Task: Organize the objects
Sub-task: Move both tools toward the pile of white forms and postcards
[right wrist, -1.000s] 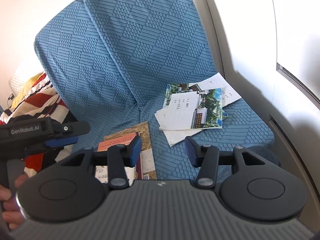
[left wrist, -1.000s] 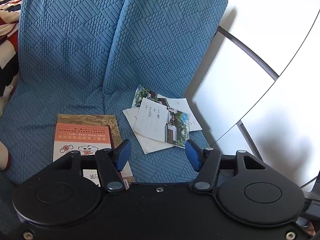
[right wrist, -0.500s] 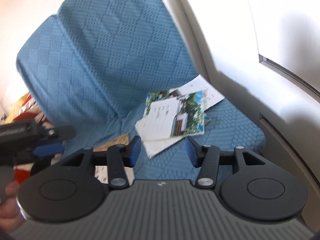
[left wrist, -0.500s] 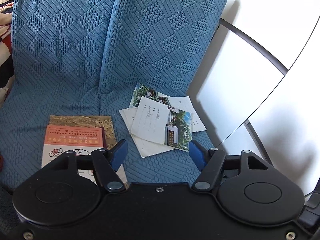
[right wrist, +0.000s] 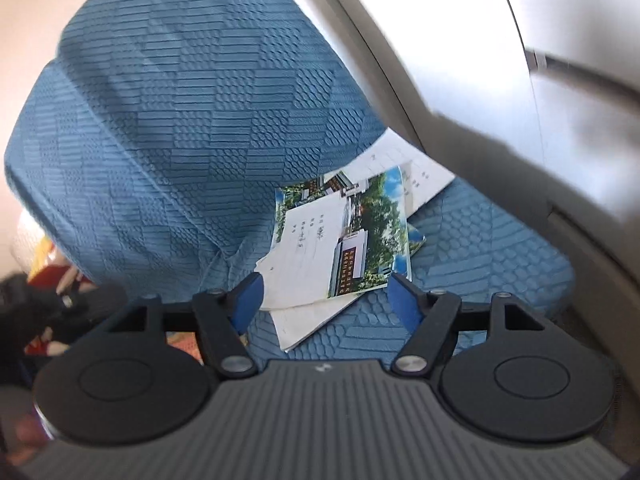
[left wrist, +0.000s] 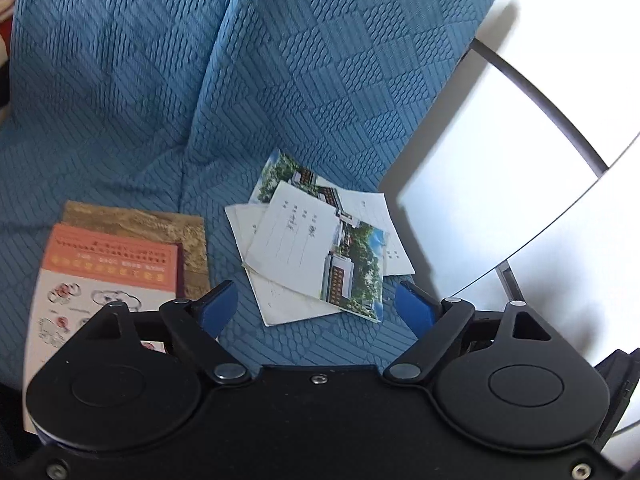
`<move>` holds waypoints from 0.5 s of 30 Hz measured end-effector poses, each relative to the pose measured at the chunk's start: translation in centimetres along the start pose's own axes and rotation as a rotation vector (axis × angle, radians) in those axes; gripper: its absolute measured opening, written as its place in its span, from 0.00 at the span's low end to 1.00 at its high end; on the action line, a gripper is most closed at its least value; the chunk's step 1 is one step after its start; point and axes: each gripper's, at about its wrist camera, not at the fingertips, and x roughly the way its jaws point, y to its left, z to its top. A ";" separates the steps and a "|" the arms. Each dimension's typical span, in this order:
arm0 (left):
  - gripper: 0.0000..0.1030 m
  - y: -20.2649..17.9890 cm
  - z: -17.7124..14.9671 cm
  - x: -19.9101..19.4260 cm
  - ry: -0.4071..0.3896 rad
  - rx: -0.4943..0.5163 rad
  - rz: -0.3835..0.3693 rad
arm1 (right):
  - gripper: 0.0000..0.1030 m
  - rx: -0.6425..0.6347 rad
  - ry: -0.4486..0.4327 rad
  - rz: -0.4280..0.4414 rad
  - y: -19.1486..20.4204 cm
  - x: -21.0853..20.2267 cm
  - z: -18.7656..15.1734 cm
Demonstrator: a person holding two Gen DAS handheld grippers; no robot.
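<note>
A loose pile of postcards (left wrist: 316,248), white backs and building photos, lies on the blue seat cushion (left wrist: 320,336) at its right side. It also shows in the right wrist view (right wrist: 340,248). An orange and white leaflet (left wrist: 104,276) lies on a brown booklet (left wrist: 176,232) at the left. My left gripper (left wrist: 316,308) is open and empty, just in front of the pile. My right gripper (right wrist: 326,296) is open and empty, its fingertips over the pile's near edge.
The blue quilted backrest (left wrist: 240,60) rises behind the seat. A white wall panel with a grey rail (left wrist: 532,84) stands right of the seat, also in the right wrist view (right wrist: 500,80). The other gripper and striped fabric (right wrist: 52,312) show blurred at the left.
Both grippers have moved closer to the postcards. The right gripper swung right and forward until the pile sits between its fingertips. Both stayed open.
</note>
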 end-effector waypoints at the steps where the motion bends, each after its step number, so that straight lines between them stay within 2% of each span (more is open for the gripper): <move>1: 0.81 0.2 -0.1 0.7 0.012 -0.015 -0.003 | 0.69 0.018 0.009 0.007 -0.3 0.5 0.2; 9: 0.72 0.2 -0.7 6.1 0.089 -0.064 -0.036 | 0.68 0.157 0.075 0.001 -3.6 4.2 1.4; 15: 0.53 0.0 -1.0 9.5 0.111 -0.109 -0.044 | 0.61 0.186 0.113 -0.042 -4.6 6.9 2.5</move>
